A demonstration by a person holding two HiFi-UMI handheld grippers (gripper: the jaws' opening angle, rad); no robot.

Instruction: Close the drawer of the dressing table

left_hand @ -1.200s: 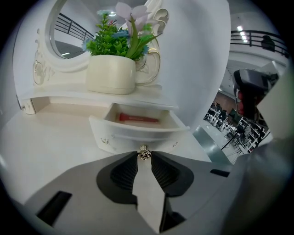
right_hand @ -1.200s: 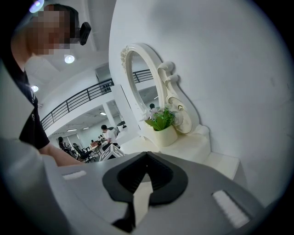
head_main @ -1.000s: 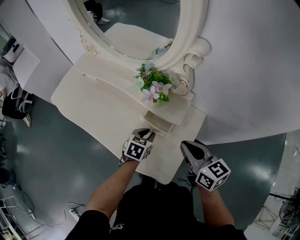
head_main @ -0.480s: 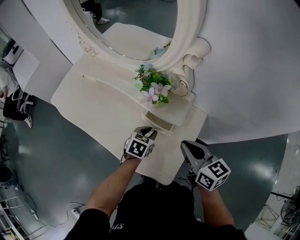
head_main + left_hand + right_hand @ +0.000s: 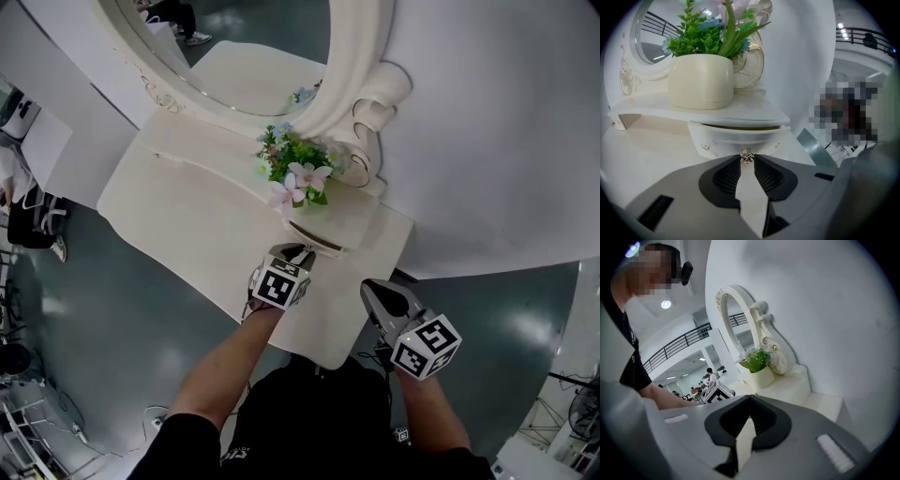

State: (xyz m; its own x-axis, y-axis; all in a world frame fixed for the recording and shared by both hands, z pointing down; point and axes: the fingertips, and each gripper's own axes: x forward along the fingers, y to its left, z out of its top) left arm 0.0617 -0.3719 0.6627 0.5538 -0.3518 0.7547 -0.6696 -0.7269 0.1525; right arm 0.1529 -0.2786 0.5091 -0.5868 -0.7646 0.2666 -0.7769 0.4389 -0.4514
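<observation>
1. Left gripper [image 5: 296, 252] jaws pinch the knob [image 5: 747, 156] of the drawer [image 5: 733, 137], which stands slightly ajar under the shelf [image 5: 750, 112].
2. The next move is likely a straight push home.
3. Right gripper [image 5: 750, 399] jaws are pressed together, empty.

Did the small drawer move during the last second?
Yes. The drawer, gripped at its knob, slid inward toward the flowers; it sticks out less.

The flower pot [image 5: 701, 80] is placed on the dressing table's [image 5: 178, 216] rear shelf [image 5: 754, 111], before the mirror [image 5: 253, 37]. The drawer [image 5: 736, 137] is fitted beneath that shelf.
</observation>
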